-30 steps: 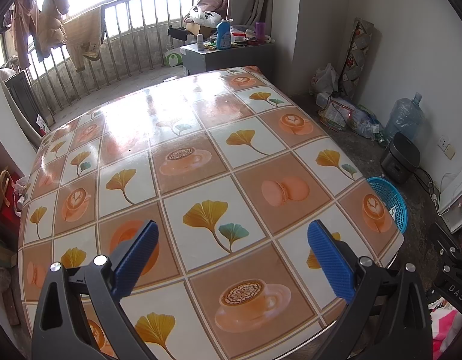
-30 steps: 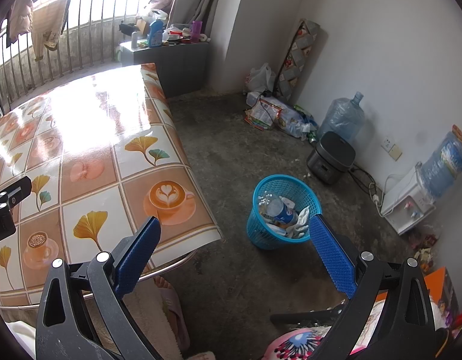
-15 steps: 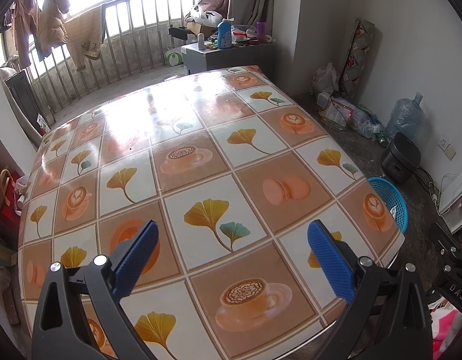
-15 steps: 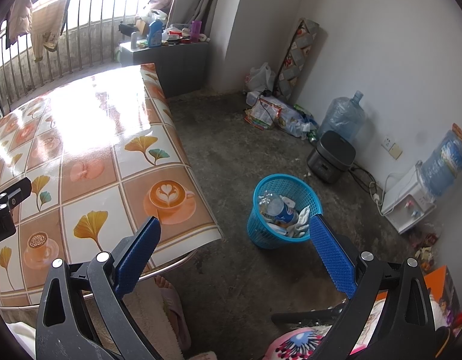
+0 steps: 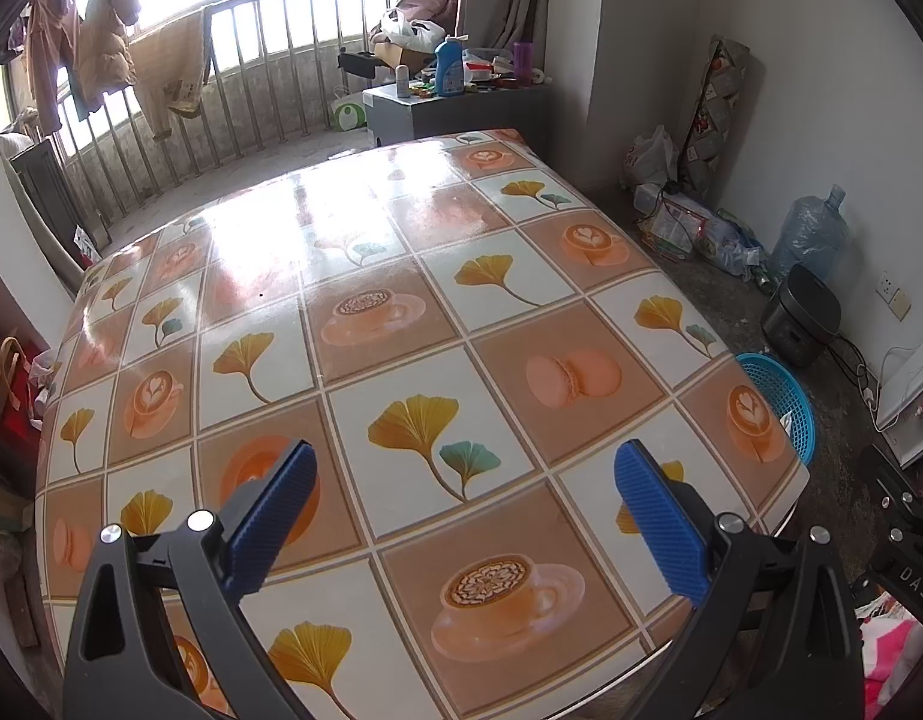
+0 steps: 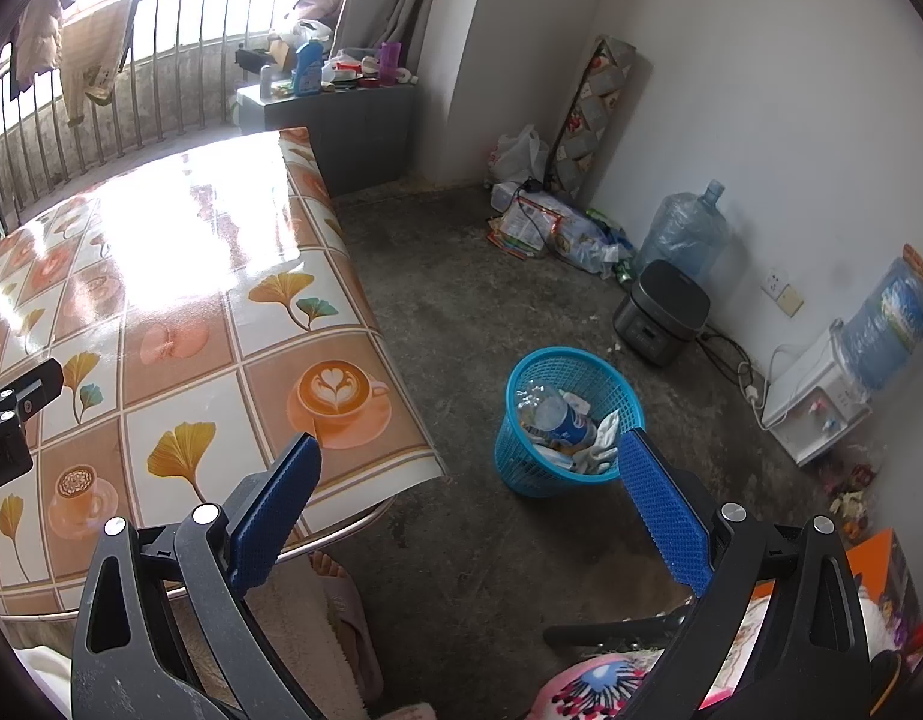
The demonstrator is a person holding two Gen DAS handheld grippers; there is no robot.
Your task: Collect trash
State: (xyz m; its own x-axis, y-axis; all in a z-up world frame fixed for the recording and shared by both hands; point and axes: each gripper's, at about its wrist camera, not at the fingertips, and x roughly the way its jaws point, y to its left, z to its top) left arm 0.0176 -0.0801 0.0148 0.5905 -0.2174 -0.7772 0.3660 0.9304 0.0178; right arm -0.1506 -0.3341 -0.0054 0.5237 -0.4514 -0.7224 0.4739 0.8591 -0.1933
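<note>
Table: tabletop (image 5: 401, 312) covered in a glossy oilcloth printed with ginkgo leaves, coffee cups and macarons, filling the middle of the left wrist view; in the right wrist view its corner (image 6: 317, 324) reaches toward 6 o'clock.
Left gripper: left gripper (image 5: 464, 516) hangs over the near edge of the table, blue ribbed pads spread wide with nothing between them.
Right gripper: right gripper (image 6: 470, 510) is held over the concrete floor (image 6: 461, 312) past the table corner, pads likewise spread apart and empty.
Trash basket: blue mesh wastebasket (image 6: 566, 420) stands on the floor at about 4 o'clock from the table corner, just beyond the right gripper's right-hand pad; the left wrist view shows its rim (image 5: 785, 396) at 3 o'clock behind the table edge.
Trash: plastic bottle (image 6: 551, 414) with a blue label lies tilted inside the basket beside crumpled white paper (image 6: 599, 438).
Wall side: black rice cooker (image 6: 662, 312) and large water jug (image 6: 683, 237) at 2 o'clock, near a pile of bags and wrappers (image 6: 551, 228).
</note>
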